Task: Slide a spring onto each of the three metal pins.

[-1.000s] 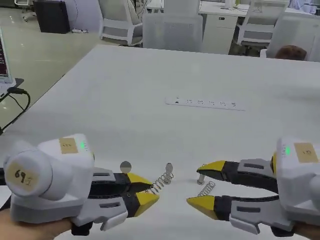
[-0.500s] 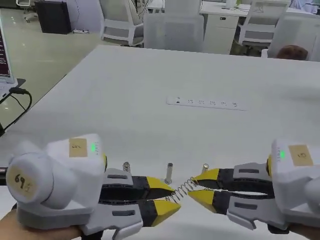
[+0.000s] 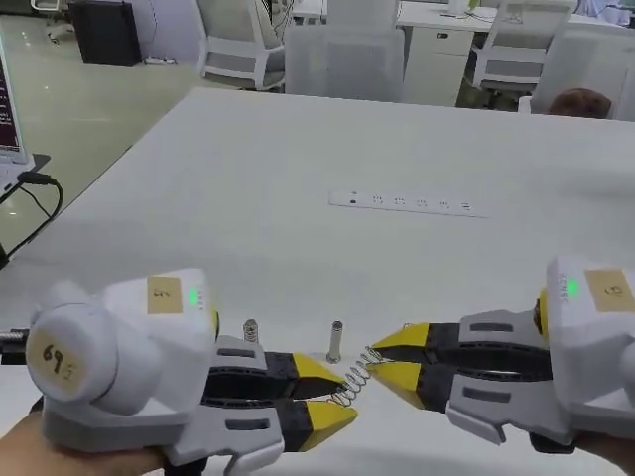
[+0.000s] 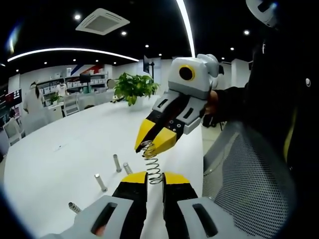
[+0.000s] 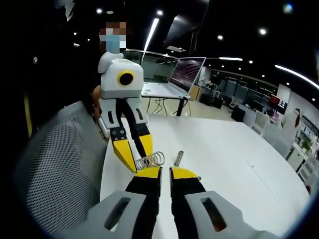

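I'm holding the spring (image 3: 354, 377) strung between both tips, just above the table (image 3: 298, 198). The left gripper (image 3: 335, 395) pinches its lower end, and the right gripper (image 3: 382, 355) is clamped narrow on the upper end, right beside the middle pin (image 3: 336, 340).

1. The spring (image 3: 352, 379) I see is bare coiled wire, bright metal with a thin glint.
2. Just behind the spring, the pin (image 3: 336, 340) is smooth grey metal, dully shiny.
3. Either side of the spring, the left gripper (image 3: 347, 395) and right gripper (image 3: 370, 358) have glossy yellow plastic tips and matt white plastic shells.
4. Under the spring, the table (image 3: 298, 178) looks smooth, matt and white.
5. Well beyond the spring, the power strip (image 3: 407, 204) is white plastic.
6. Right of the spring in the left gripper view, the chair back (image 4: 249, 174) is grey woven mesh.
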A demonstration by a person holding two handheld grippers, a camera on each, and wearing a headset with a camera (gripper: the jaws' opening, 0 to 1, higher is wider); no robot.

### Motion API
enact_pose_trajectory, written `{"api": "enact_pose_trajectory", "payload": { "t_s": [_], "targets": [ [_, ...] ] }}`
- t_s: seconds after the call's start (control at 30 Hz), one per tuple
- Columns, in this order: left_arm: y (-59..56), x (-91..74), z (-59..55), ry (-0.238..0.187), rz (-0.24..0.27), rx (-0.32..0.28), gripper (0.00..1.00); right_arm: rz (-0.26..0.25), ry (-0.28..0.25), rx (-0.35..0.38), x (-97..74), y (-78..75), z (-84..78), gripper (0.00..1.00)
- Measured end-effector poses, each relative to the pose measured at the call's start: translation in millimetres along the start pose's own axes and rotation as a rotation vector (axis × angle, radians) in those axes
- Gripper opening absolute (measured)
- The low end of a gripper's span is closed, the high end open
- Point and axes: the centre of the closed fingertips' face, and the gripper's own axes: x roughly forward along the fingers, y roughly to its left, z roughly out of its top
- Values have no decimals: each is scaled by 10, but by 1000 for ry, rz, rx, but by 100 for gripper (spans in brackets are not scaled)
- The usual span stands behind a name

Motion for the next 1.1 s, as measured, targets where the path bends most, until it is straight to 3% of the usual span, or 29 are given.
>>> {"api": "enact_pose_trajectory", "payload": {
  "t_s": [0.2, 0.33, 0.5, 0.67, 0.87, 1.1],
  "targets": [
    [10, 4, 6, 0, 6, 58, 3, 21, -2, -17, 2, 44, 67, 3],
    [36, -5, 22, -21, 16, 74, 2, 21, 17, -33, -19, 17, 72, 3],
    [70, -24, -3, -8, 26, 102, 2, 30, 54, -55, -88, -30, 89, 3],
    [126, -52, -68, 36, 47, 161, 2, 92, 128, -97, -155, 58, 73, 7],
    [102, -35, -114, 66, 39, 197, 2, 158, 148, -126, -143, 156, 205, 15],
    [45, -1, -97, 62, 23, 208, 2, 260, 225, -172, -28, 270, 168, 16]
  ]
}}
